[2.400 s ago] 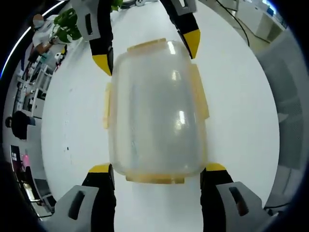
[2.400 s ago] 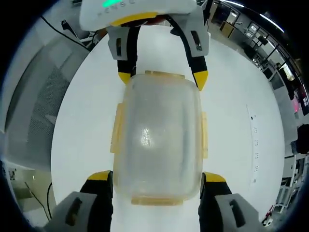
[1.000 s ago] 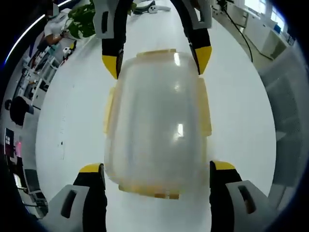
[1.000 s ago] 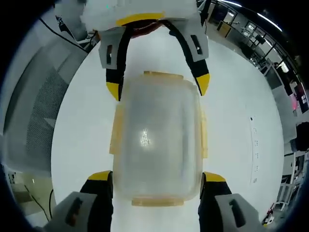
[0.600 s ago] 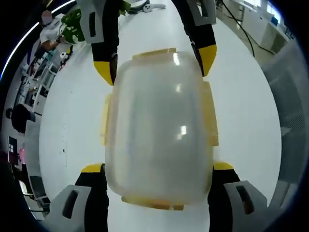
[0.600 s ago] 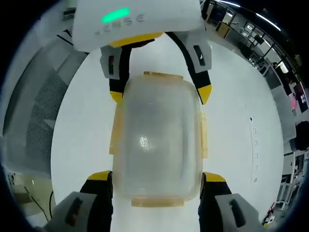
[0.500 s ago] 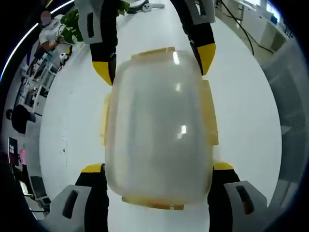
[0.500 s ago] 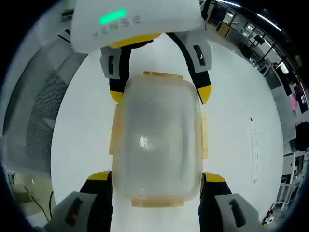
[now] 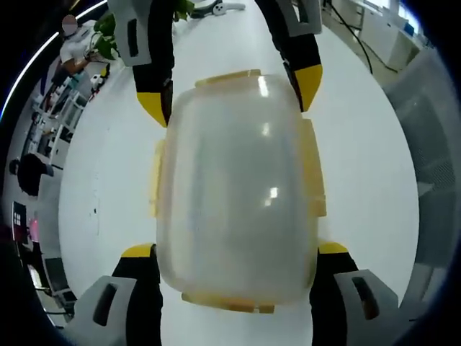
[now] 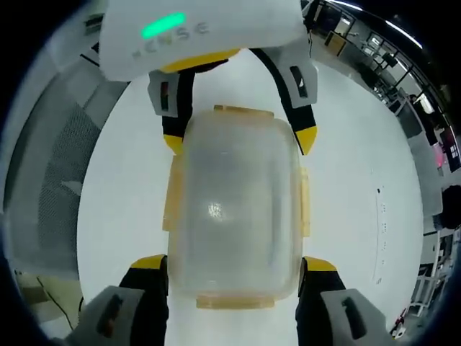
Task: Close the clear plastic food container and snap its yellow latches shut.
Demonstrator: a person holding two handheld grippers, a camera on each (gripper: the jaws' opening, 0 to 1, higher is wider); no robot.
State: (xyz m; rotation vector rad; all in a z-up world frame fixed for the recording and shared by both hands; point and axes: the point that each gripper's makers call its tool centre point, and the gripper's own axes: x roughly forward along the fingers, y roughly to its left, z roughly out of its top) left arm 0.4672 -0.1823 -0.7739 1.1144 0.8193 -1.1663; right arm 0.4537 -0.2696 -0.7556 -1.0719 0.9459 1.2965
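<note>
Container braced from both ends

Container (image 9: pixel 236 194) sits on the white table (image 9: pixel 360 158), lid on, yellow latches (image 9: pixel 315 180) lying along its sides. Left gripper (image 9: pixel 233 256) has its jaws spread wide, yellow tips flanking the near end, one on each side. Right gripper (image 10: pixel 232 268) mirrors it from the opposite end, jaws just as wide, tips beside the corners. Whether any tip actually touches the plastic, hard to say. Potted plant (image 9: pixel 106 36) sits at the table's far edge.

Colours on the white table (image 9: pixel 360 180)

A frosted clear container (image 9: pixel 238 194) is edged by pale yellow latches (image 9: pixel 315 180); black jaws tipped in yellow are seen on the left gripper (image 9: pixel 234 252) and right gripper (image 10: pixel 233 265).
</note>
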